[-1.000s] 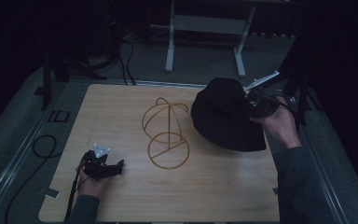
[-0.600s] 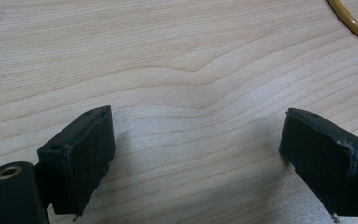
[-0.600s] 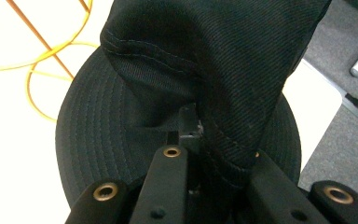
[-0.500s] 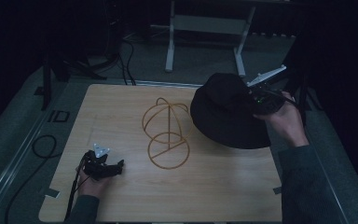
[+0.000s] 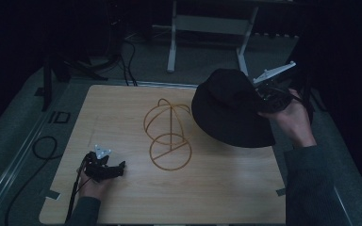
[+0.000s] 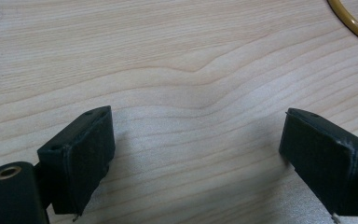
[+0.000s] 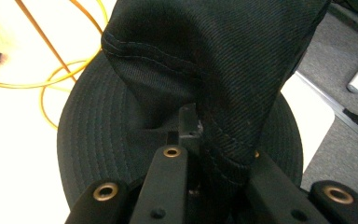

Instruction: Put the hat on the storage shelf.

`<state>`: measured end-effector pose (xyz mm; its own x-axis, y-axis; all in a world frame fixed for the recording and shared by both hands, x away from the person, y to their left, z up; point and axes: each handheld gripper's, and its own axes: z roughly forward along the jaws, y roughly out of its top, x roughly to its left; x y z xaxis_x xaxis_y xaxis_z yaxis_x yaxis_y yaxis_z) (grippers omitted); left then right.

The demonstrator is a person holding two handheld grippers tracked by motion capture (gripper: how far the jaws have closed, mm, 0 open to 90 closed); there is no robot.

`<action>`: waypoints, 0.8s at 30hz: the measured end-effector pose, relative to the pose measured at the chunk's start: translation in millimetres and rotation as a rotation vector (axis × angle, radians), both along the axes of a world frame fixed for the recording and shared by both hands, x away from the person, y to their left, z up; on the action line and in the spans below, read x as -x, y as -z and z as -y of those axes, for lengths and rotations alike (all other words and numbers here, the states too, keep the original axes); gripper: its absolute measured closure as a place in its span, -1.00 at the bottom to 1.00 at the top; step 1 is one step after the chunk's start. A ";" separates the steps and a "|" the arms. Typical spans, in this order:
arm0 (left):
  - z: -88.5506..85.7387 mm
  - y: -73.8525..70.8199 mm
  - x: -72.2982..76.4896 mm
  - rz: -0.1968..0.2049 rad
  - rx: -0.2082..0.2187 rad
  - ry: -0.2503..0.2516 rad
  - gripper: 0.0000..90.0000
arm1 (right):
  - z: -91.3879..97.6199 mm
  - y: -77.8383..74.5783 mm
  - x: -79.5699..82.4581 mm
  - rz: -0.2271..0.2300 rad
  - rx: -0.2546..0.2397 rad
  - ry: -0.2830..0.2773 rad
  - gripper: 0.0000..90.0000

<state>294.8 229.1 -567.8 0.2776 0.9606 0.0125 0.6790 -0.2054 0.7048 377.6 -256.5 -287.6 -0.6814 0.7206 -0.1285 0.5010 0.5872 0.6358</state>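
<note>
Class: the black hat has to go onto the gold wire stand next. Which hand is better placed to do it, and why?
Right. The right gripper is shut on the black bucket hat, lifted beside the wire hat stand. The left gripper rests open and empty near the table's front edge.

A pale wooden tabletop (image 5: 122, 113) sits on a grey floor (image 5: 19, 127). A black cable (image 5: 37, 150) loops on the floor just left of it. Beyond the far edge stands what looks like a white metal frame (image 5: 207, 28), dim in the darkness
</note>
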 end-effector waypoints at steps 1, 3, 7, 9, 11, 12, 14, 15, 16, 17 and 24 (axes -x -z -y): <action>0.2 0.0 -0.1 -0.001 0.000 -0.001 -0.76 | -0.4 -0.9 0.5 0.001 0.000 -0.001 0.95; 0.3 0.0 -0.3 0.001 0.000 -0.001 -0.76 | -1.3 -2.8 1.3 0.006 0.003 -0.003 0.95; 0.3 0.1 -0.3 0.001 0.000 -0.001 -0.76 | -2.9 -7.4 2.5 0.015 -0.009 -0.013 0.95; 0.4 0.1 -0.4 0.002 0.000 -0.001 -0.76 | -4.0 -10.0 2.8 0.020 -0.016 -0.017 0.95; 0.4 0.0 -0.4 0.001 -0.002 0.001 -0.76 | -6.0 -12.1 2.6 0.029 -0.011 -0.015 0.95; 0.5 0.0 -0.5 0.001 -0.001 0.000 -0.76 | -6.8 -13.4 2.2 0.033 -0.013 -0.017 0.95; 0.5 0.1 -0.5 0.002 -0.001 0.000 -0.76 | -8.0 -15.6 2.0 0.039 -0.016 -0.016 0.95; 0.5 0.1 -0.5 0.002 -0.001 0.000 -0.76 | -8.2 -16.5 1.9 0.041 -0.019 -0.017 0.95; 0.5 0.1 -0.5 0.002 -0.001 0.000 -0.76 | -8.6 -18.0 2.0 0.044 -0.021 -0.016 0.95; 0.6 0.1 -0.5 0.002 -0.001 0.000 -0.76 | -8.7 -18.9 1.9 0.048 -0.022 -0.015 0.95; 0.6 0.1 -0.5 0.002 -0.001 0.000 -0.76 | -8.9 -27.6 3.8 0.061 -0.034 -0.024 0.95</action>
<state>295.3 228.5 -567.9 0.2775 0.9606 0.0137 0.6774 -0.2058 0.7062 373.9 -247.6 -260.0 -0.6902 0.7087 -0.1461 0.4466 0.5760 0.6846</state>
